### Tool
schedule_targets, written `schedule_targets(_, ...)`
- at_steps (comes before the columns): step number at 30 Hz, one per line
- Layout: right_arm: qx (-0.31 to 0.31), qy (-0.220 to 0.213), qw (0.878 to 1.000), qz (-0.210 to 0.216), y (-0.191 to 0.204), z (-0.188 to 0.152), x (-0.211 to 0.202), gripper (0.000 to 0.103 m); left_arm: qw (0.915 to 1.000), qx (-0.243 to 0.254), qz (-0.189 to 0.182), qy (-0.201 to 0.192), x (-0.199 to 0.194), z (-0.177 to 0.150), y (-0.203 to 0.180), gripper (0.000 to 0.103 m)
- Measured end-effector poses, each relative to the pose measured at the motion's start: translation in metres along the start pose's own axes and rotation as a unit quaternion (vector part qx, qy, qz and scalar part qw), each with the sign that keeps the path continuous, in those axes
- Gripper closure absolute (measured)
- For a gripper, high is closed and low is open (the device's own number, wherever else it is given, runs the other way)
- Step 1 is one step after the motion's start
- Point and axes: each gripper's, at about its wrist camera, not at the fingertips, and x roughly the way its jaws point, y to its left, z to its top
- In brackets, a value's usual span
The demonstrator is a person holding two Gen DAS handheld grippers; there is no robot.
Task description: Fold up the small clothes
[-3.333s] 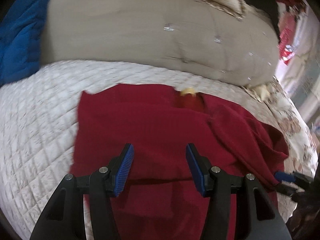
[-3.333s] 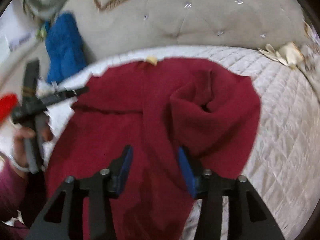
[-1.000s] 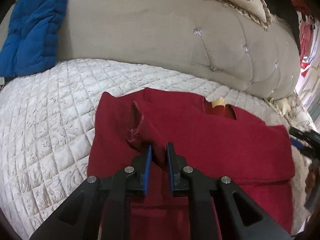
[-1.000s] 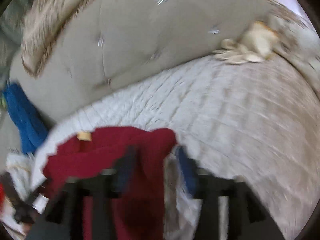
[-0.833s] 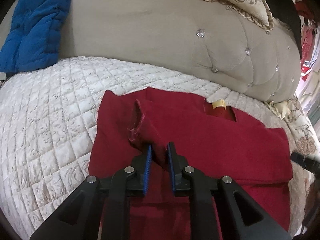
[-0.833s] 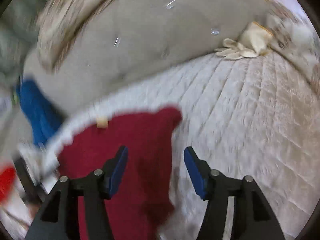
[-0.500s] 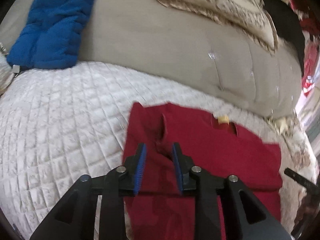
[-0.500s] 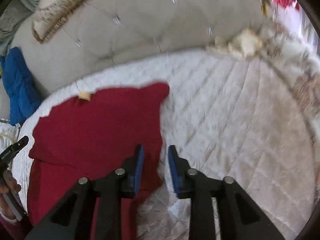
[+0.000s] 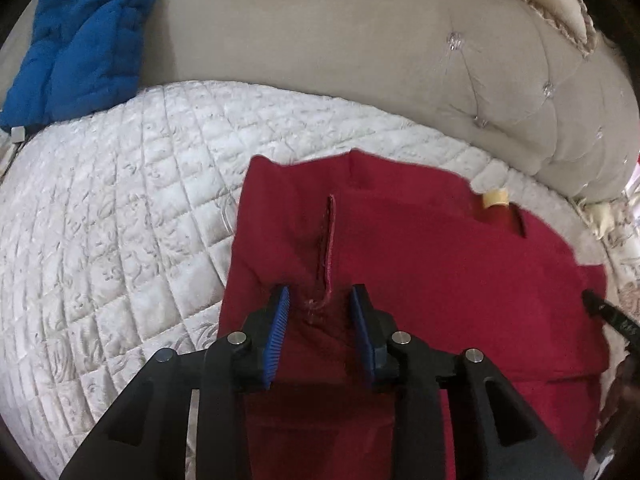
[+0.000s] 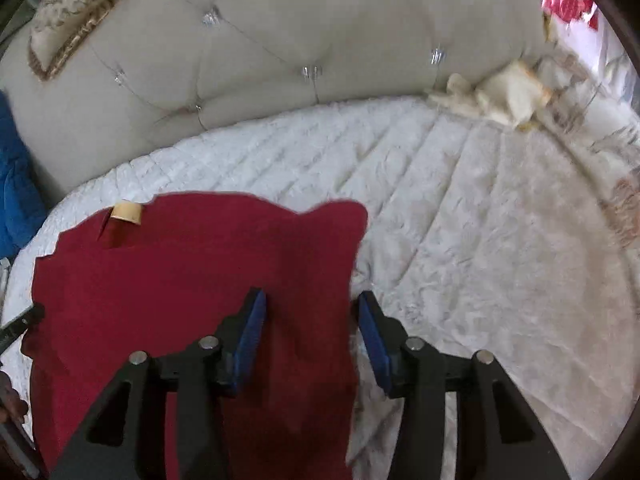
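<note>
— Where was the red garment (image 9: 420, 272)?

— Flat on the quilted bed (image 9: 120, 220), both sleeves folded in. Left hand-held gripper (image 9: 320, 322) and right hand-held gripper (image 10: 310, 328) hovered part-open, holding nothing.

— The risk?

— Probably snagging the sleeve cuff (image 9: 326, 248), undoing the fold.

Wide bare quilted bedspread (image 9: 112, 216) opens left of the red garment (image 9: 420, 272) in the left wrist view, and across the right half in the right wrist view. The tufted headboard (image 10: 280, 40) walls the top; blue blanket (image 9: 80, 36) blocks upper left, cream cloth (image 10: 500, 96) upper right.
</note>
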Motion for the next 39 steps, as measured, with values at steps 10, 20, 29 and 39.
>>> schedule_targets(10, -0.052, -0.012, 0.998, 0.026, 0.010, -0.046, -0.062, 0.051, 0.9999, 0.006, 0.006, -0.009, -0.016, -0.007, -0.002, 0.092)
schedule_targets(20, -0.059, 0.004, 0.998, -0.011, 0.000, -0.069, -0.060, 0.060, 0.9992, 0.032, 0.016, -0.017, -0.054, -0.022, -0.007, 0.092)
schedule_targets(29, -0.021, -0.009, 0.999, 0.032, -0.010, -0.079, -0.098, 0.040, 0.9991, 0.036, 0.012, -0.021, -0.083, -0.044, 0.000, 0.092)
schedule_targets(39, -0.001, 0.023, 0.999, 0.041, -0.008, -0.098, -0.086, 0.032, 0.9998, -0.014, -0.004, 0.014, -0.099, -0.080, 0.039, 0.092)
